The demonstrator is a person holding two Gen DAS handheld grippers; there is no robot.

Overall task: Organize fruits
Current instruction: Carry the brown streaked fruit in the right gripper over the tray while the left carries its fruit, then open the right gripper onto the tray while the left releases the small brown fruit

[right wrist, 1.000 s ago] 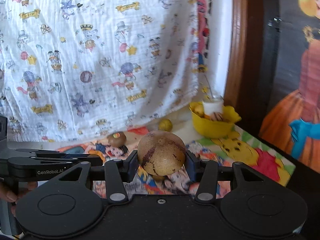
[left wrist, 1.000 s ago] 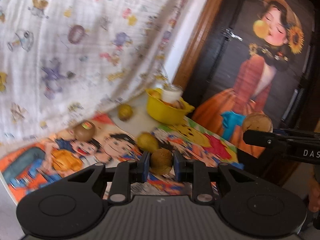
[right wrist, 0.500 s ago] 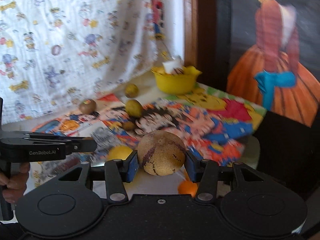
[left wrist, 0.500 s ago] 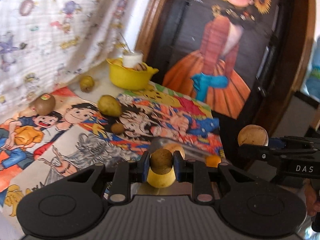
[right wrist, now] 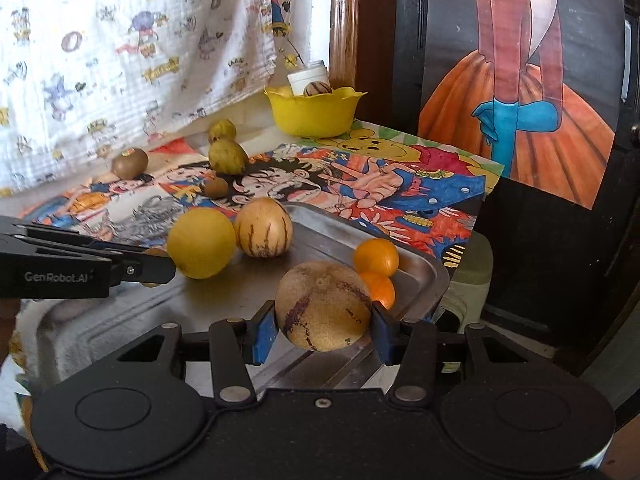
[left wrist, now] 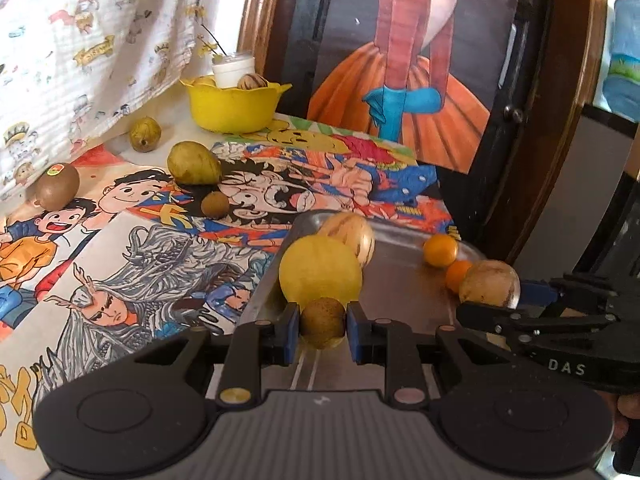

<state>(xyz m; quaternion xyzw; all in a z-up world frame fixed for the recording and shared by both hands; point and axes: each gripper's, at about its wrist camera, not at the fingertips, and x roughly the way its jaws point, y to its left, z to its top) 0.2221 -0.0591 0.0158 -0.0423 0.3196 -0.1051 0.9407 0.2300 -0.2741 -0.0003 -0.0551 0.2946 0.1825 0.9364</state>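
left gripper (left wrist: 322, 334) jaws clenched on small brown fruit (left wrist: 322, 322), lower centre, over metal tray (left wrist: 400, 280) | right gripper (right wrist: 324, 332) jaws grasping big speckled fruit (right wrist: 323, 306) | I hold both above the tray, I judge, for sorting.

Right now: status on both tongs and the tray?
Left tongs shut on small brown fruit. Right tongs shut on large speckled fruit. Both over metal tray. Yellow fruit, oranges already there.
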